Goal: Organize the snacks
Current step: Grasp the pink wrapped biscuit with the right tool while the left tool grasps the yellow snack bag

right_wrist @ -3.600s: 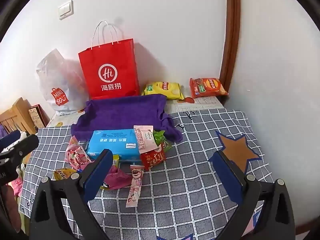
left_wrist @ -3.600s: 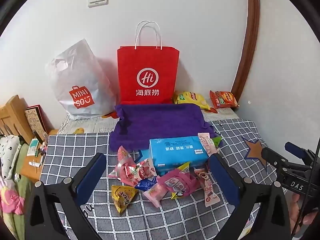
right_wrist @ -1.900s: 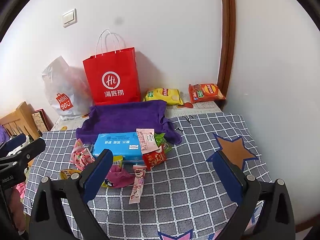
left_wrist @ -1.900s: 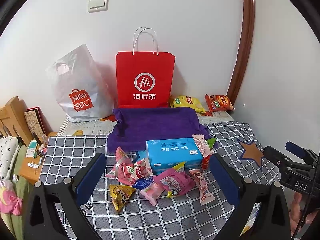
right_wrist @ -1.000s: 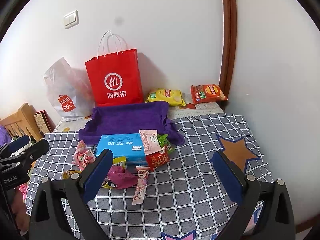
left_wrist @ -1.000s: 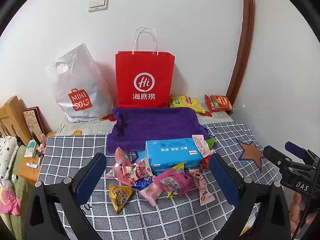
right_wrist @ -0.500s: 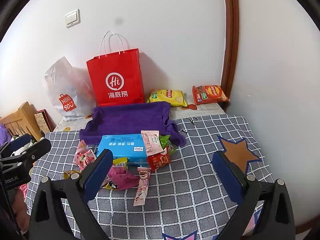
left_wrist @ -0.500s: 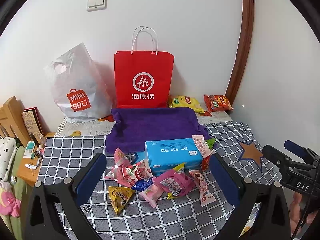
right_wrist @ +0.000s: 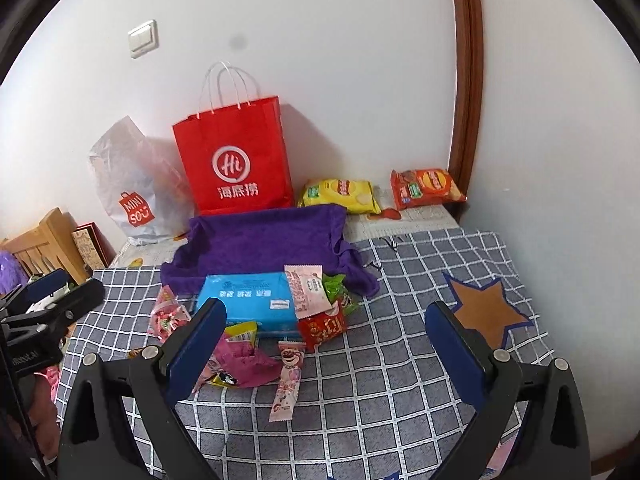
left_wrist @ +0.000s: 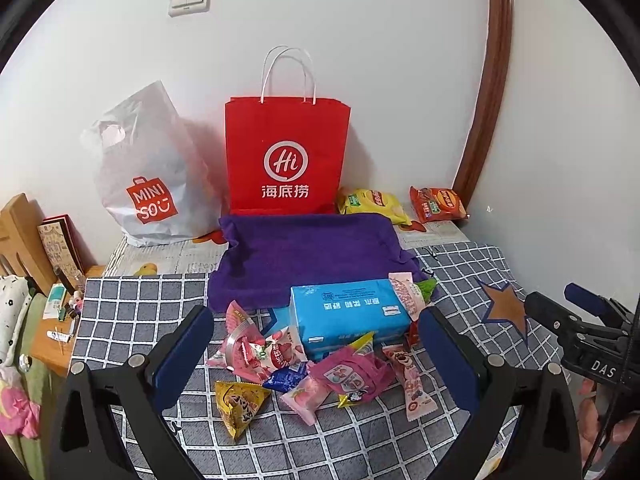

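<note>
Purple cloth tray [left_wrist: 308,248] lay empty while the snack pile [left_wrist: 320,364] sat unsorted before it, and both the left gripper [left_wrist: 316,356] and right gripper [right_wrist: 326,348] hung spread, holding nothing.

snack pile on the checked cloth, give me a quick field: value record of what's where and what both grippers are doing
surface: checked cloth
pile centre: blue box, small wrappers around its front and sides
nearest loose item: pink bear-print stick, lying flat, apart from the pile
container: purple cloth-lined tray, behind the box, nothing seen in it
back wall: red paper bag, white plastic bag
back right: yellow chip bag, orange chip bag
left gripper: jaws open, holding nothing
right gripper: jaws open, holding nothing
</note>
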